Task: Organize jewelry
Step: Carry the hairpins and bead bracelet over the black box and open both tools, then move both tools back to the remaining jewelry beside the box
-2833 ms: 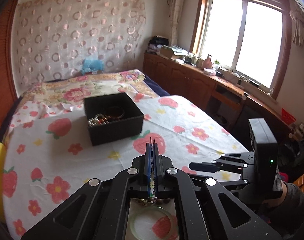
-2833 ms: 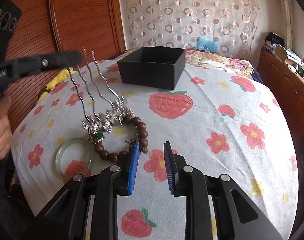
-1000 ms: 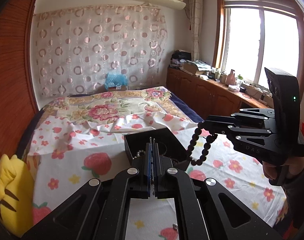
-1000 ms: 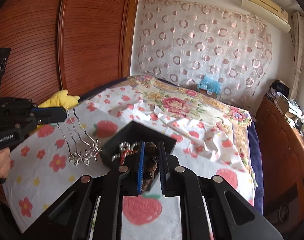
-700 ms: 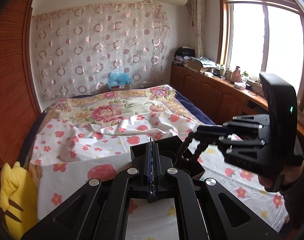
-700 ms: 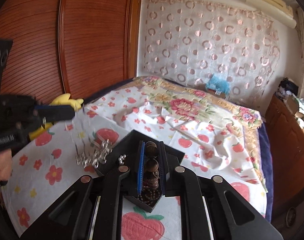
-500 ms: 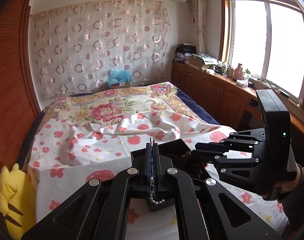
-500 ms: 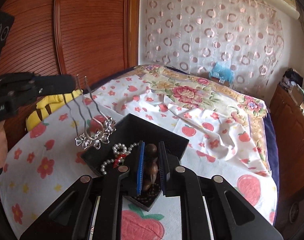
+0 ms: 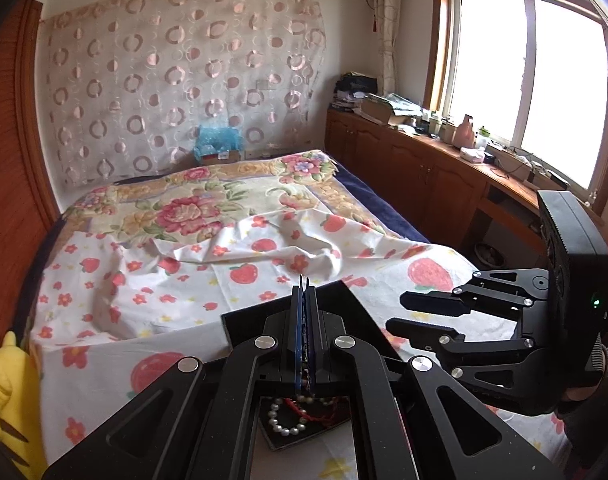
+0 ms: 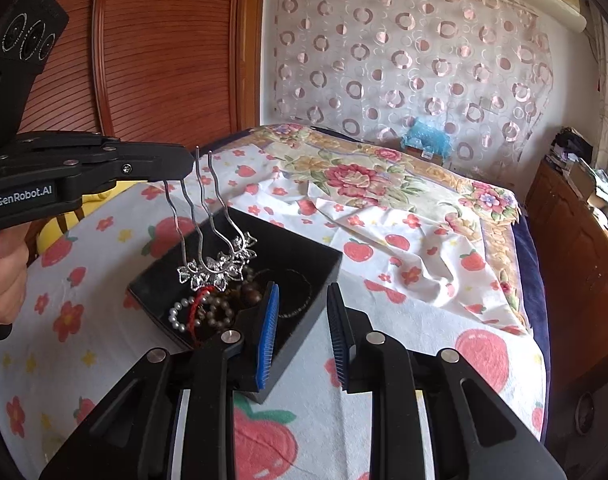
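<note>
Box: black box (image 10: 304,276) on the bed (image 10: 404,320) holds pearl bracelet (image 10: 180,314), brown beads (image 10: 248,292).
Hair comb: silver hair comb (image 10: 216,264) hangs over box.
Left tool (image 10: 184,162): clenched on comb's prongs.
Right tool (image 10: 302,332): jaws opening, nothing between.

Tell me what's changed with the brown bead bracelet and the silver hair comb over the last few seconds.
The right claw carried the brown bead bracelet from the cloth to the black box; its jaws are now opening, empty, the beads lying inside. The left claw brought the silver hair comb over the box. It stays shut on the comb's prongs. The pearl bracelet remained in the box.
</note>
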`<state>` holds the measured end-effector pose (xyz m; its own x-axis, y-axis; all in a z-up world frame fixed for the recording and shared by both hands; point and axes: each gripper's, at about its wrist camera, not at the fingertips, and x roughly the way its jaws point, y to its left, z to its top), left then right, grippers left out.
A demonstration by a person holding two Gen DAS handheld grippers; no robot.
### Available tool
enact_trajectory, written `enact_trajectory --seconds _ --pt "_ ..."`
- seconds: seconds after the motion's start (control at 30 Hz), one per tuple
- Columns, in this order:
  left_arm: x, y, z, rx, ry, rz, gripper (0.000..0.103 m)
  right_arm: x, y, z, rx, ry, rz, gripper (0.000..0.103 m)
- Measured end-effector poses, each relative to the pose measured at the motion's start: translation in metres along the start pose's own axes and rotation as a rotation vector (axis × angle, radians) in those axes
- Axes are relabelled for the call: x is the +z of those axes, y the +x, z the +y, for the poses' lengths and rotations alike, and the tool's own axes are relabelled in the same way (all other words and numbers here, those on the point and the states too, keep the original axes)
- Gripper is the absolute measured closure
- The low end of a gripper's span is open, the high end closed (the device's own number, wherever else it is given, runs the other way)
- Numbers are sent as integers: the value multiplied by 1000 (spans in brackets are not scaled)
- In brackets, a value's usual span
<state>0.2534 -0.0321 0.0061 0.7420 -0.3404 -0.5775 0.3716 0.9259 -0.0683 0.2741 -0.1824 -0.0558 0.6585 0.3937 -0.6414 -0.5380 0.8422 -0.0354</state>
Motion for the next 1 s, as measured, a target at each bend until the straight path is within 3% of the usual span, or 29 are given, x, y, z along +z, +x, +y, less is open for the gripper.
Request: enact_trajectory --seconds 0.17,0.3,0.43,0.53,0.6,0.8,1.0 --pt "-8 12 0 -56 -21 47 102 -7 4 -4 -5 10 14 76" --pt "-17 29 3 -48 -16 110 102 -9 5 -1 -2 7 19 76" --pt "-21 28 7 -48 -25 116 100 -11 2 3 2 2 18 76" --pt "-20 22 6 -23 -7 103 89 -15 -2 5 0 1 15 76" --pt "-19 16 4 -3 7 89 73 -17 -7 8 -2 1 11 76" --pt "-26 1 2 13 12 77 72 -27 -24 16 -13 13 1 76" --pt "-55 -23 0 37 13 77 66 -48 -45 35 9 23 -3 76"
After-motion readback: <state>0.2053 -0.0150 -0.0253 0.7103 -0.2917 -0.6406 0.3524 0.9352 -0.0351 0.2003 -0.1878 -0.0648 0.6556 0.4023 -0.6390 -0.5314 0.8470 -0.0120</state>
